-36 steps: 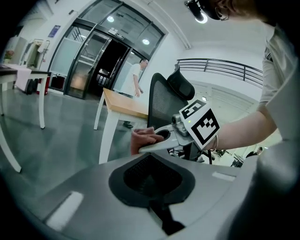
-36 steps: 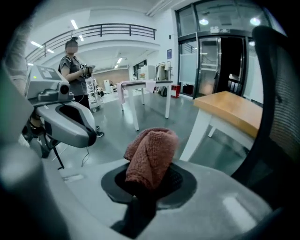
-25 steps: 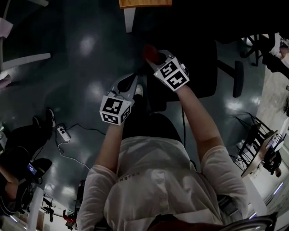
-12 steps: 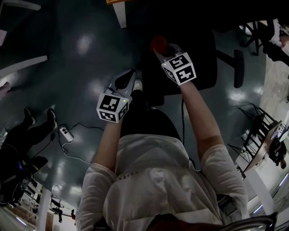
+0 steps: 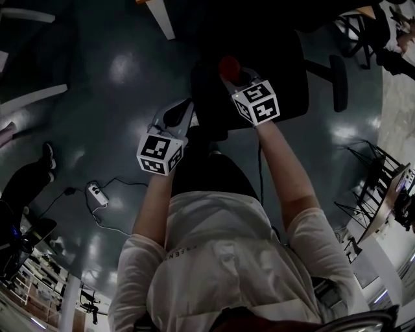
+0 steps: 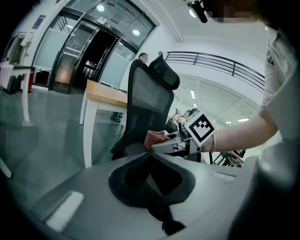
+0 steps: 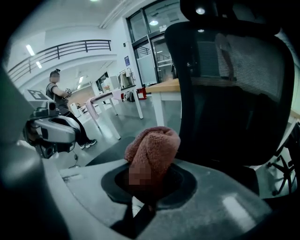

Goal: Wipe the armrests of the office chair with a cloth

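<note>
The black mesh office chair [image 5: 279,71] stands in front of me, and its right armrest [image 5: 337,72] shows as a dark bar. It fills the right gripper view [image 7: 234,93] and stands tall in the left gripper view [image 6: 147,103]. My right gripper [image 5: 232,72] is shut on a reddish cloth [image 5: 228,65] held over the chair's dark left side. I cannot tell if the cloth touches it. The bunched cloth [image 7: 152,150] sticks out of the right gripper [image 7: 145,185]. My left gripper [image 5: 178,118] hangs lower left with nothing in it, and in its own view [image 6: 150,183] the jaws look closed.
A wood-topped desk [image 6: 105,93] with a white leg [image 5: 159,16] stands just behind the chair. A power strip [image 5: 97,193] and cable lie on the floor at left, near a seated person's legs [image 5: 26,185]. Metal racks [image 5: 379,185] line the right side.
My right gripper has carried the cloth a little forward and up toward the chair. The left gripper has barely moved. The head view has swung slightly.
</note>
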A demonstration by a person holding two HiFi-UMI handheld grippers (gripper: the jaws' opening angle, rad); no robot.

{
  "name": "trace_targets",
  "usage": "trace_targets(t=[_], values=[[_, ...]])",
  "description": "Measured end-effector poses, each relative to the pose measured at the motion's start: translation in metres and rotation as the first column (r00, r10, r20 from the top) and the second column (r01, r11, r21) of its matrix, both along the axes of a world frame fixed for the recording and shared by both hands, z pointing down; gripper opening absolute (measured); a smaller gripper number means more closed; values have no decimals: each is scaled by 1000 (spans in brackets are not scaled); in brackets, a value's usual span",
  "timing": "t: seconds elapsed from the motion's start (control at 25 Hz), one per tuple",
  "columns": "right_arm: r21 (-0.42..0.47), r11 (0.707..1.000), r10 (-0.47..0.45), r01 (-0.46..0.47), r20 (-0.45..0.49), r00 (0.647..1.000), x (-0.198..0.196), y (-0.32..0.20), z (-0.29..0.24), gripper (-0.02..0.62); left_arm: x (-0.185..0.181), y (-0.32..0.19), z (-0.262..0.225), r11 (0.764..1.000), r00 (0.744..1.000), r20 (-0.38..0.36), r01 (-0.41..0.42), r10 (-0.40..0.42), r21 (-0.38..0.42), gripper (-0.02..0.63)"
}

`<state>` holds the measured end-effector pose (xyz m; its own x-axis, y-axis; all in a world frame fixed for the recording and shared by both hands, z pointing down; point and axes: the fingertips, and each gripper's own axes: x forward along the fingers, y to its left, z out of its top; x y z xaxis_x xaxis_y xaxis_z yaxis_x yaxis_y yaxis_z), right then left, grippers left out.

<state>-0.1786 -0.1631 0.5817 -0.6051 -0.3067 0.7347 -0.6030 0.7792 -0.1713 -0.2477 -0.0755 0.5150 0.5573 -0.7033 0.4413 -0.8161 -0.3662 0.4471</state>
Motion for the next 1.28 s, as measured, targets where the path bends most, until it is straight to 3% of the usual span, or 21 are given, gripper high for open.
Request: trace_targets(t=[0.36,0.72,1.04,1.28], values=[[-28,999,-37,39,56,998,24,73,2,51,31,50,-1,1000,1000,4,26,-26,1,17],[-29,995,-91,93,43,995,48,144,0,51,56,117,1,997,997,0,80,-80,-5,17],[-43,999,-28,30,44,999,60,201,-3,52,62,159,-12,991,991,14,131,-131,23,17],[-74,980,-182,187,69,981,37,255,-9,52,44,187,-25,982,982,34,187,-188,34,17]])
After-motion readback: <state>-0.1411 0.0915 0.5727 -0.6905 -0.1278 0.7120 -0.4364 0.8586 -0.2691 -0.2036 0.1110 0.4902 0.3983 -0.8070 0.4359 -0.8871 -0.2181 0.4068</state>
